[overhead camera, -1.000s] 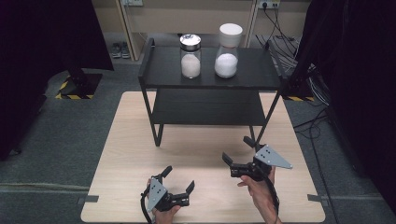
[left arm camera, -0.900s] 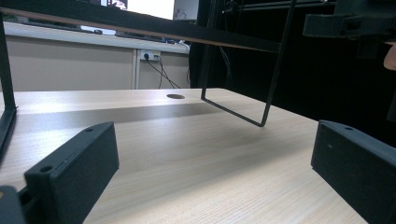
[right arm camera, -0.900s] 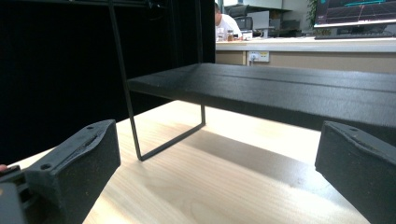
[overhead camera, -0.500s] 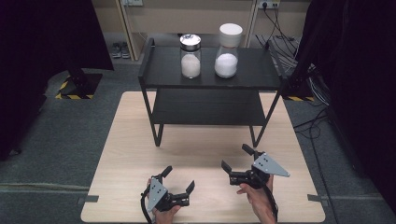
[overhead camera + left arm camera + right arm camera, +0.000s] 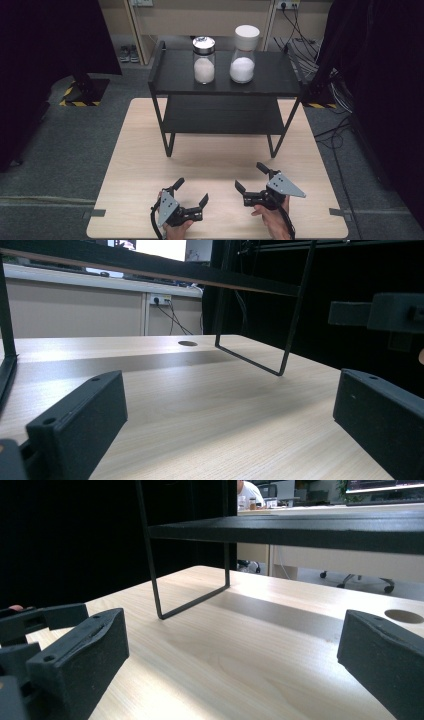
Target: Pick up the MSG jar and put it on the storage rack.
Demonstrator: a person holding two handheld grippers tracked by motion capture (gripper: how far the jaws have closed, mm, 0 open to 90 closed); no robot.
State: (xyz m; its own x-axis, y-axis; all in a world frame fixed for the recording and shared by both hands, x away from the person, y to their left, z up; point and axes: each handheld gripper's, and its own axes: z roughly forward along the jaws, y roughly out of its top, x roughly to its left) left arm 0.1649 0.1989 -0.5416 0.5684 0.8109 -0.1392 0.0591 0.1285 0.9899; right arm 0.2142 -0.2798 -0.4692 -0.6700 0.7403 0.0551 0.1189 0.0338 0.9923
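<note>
Jars are standing on the far black shelf's top: a chrome-lidded jar at left, a white-lidded jar at right, both well apart from you. Your left gripper and right gripper are resting near, jaws wide open and holding nothing. Reaching up, you are risking toppling one. No readable writing is showing.

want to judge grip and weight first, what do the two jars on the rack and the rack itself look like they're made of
Left jar: clear glass or plastic, hard to tell which; white powder shows through, and its shiny cap looks metallic. Right jar: also clear-walled, with a matt white lid, probably plastic. Rack: thin black legs and flat matt black shelves, likely painted metal.
</note>
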